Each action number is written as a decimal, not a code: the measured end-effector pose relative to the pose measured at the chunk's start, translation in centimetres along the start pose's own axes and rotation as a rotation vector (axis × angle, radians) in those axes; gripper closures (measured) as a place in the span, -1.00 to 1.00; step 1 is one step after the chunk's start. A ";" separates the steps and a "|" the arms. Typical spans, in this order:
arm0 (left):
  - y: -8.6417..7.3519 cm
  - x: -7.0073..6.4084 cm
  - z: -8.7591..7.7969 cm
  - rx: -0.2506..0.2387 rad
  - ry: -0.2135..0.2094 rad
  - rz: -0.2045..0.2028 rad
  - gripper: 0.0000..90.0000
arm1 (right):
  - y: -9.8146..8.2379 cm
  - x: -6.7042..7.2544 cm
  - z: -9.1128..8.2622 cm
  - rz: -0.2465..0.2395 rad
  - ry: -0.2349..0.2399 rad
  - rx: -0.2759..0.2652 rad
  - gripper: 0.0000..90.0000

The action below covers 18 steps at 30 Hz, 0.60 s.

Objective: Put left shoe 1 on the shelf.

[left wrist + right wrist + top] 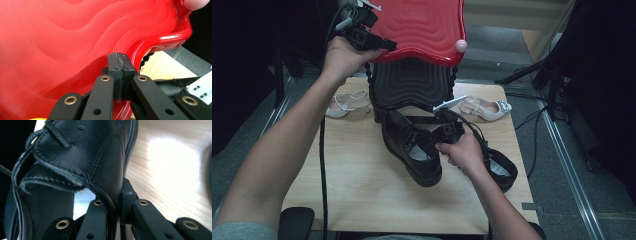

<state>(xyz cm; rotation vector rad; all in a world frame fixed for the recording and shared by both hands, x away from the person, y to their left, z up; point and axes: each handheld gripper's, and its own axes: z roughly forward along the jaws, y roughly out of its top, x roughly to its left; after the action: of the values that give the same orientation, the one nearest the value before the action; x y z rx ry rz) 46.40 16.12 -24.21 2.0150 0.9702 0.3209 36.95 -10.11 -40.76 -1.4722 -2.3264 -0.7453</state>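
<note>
Black leather is what we have in hand: our right gripper (447, 131) is clamped on the side wall of one black shoe (411, 147), which seems tilted up off the wooden table (362, 190), while its mate (501, 170) lies by our right wrist. Our left gripper (362, 35) is pinched shut on the rim of the red lid (422, 27), holding it raised over the black case (409, 82). So we judge the case opened and one shoe gripped, with both shoes yet to go inside; two pale sandals (346, 103) lie untouched on either side of the case.
</note>
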 end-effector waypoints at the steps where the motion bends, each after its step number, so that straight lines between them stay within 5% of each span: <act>1: 0.0 0.0 0.0 0.000 0.000 0.000 1.00 | 0.0 0.0 0.0 0.000 0.000 0.000 0.93; 7: 0.0 -0.1 0.0 0.002 0.007 0.003 1.00 | 0.1 1.0 -2.7 -0.026 0.032 -0.052 0.93; 12: 0.0 -0.1 0.0 0.001 0.011 0.001 1.00 | 1.4 1.5 -4.0 -0.030 -0.009 -0.123 0.93; 18: 0.0 0.0 0.0 0.000 0.005 0.001 1.00 | 4.1 1.6 -3.4 0.003 -0.064 -0.226 0.93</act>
<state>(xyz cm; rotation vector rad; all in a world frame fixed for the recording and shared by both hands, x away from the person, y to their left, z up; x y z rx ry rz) 46.33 16.11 -24.21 2.0156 0.9722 0.3268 39.82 -9.39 -36.08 -1.6133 -2.3496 -1.0020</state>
